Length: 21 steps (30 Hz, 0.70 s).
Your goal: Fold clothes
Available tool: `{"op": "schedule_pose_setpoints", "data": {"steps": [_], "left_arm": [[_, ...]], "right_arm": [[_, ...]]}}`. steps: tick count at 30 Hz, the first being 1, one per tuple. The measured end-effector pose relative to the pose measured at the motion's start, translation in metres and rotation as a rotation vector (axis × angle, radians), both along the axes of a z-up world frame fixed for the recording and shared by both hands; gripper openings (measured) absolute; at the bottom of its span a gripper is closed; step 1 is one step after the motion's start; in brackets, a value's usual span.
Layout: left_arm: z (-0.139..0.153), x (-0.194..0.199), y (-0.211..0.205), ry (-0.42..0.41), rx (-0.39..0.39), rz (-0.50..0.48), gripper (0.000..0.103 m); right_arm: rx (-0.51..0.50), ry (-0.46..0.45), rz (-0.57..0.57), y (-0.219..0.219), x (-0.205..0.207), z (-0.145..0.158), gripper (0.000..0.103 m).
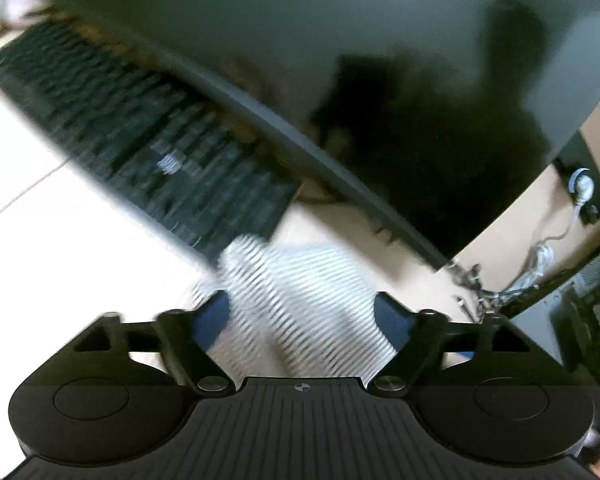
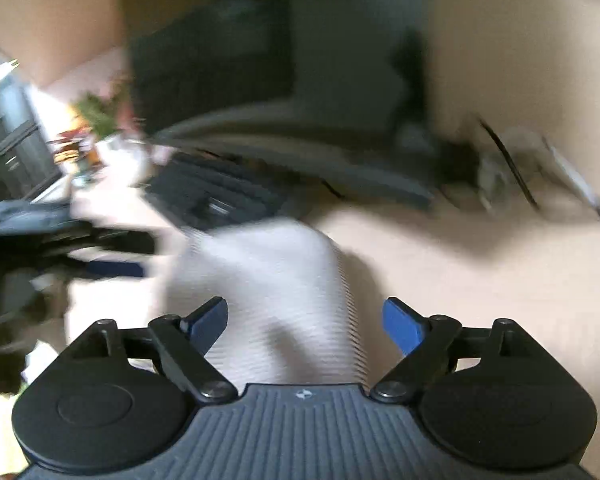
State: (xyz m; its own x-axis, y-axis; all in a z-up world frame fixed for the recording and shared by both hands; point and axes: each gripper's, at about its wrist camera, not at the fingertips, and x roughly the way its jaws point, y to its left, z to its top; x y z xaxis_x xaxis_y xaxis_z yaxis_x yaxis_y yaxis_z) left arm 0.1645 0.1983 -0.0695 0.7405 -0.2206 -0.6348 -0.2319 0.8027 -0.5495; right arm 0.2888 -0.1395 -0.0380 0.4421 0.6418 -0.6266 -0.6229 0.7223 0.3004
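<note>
A white garment with thin dark stripes (image 1: 300, 300) lies bunched on the pale desk, just below my left gripper (image 1: 302, 312). That gripper stands open, its blue pads (image 1: 216, 320) wide apart over the cloth and not pressing it. In the right wrist view the same striped garment (image 2: 268, 280) lies folded over under my right gripper (image 2: 306, 320), which is open too, with its blue pads (image 2: 400, 328) clear of the fabric. The left gripper (image 2: 100, 256) shows blurred at the left edge of that view, beside the garment.
A black keyboard (image 1: 140, 148) lies just behind the garment, with a large dark monitor (image 1: 340, 60) over it. Cables and a wall socket (image 1: 580, 188) sit at the right. The right wrist view shows the keyboard (image 2: 216, 196), the monitor base (image 2: 300, 160) and loose cables (image 2: 508, 160).
</note>
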Motion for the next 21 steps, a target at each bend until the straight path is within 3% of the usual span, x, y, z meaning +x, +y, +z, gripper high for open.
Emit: {"op": "schedule_pose_setpoints", "data": {"steps": [3,5,6,8,10,12,17,18,21], "left_arm": [[-0.025,-0.003,-0.014,0.095,-0.058,-0.06,0.079],[-0.043,-0.004,-0.025,0.144,-0.094,-0.103,0.072],[-0.052,-0.003,-0.028,0.163,-0.118,-0.107,0.071],[-0.061,0.001,-0.031,0.155,-0.153,-0.116,0.07],[-0.06,0.011,-0.032,0.131,-0.157,-0.144,0.069],[-0.062,0.021,-0.034,0.102,-0.172,-0.173,0.069],[-0.074,0.036,-0.035,0.065,-0.155,-0.214,0.063],[-0.072,0.033,-0.033,0.069,-0.14,-0.213,0.062],[-0.067,0.024,-0.027,0.078,-0.089,-0.199,0.068]], "right_arm": [[0.054,0.15,-0.013,-0.005,0.004,-0.031,0.085],[0.098,0.189,0.005,0.0,0.0,-0.038,0.077],[0.093,0.175,0.003,0.004,-0.003,-0.037,0.073],[0.095,0.134,0.009,0.006,-0.005,-0.026,0.054],[0.108,0.086,0.017,0.004,-0.008,-0.011,0.05],[0.099,-0.005,0.03,0.002,-0.012,0.007,0.049],[-0.163,-0.141,0.015,0.015,-0.024,-0.006,0.054],[-0.198,-0.151,0.006,0.016,-0.028,-0.012,0.056],[-0.132,-0.079,-0.025,0.007,-0.032,-0.014,0.058]]}}
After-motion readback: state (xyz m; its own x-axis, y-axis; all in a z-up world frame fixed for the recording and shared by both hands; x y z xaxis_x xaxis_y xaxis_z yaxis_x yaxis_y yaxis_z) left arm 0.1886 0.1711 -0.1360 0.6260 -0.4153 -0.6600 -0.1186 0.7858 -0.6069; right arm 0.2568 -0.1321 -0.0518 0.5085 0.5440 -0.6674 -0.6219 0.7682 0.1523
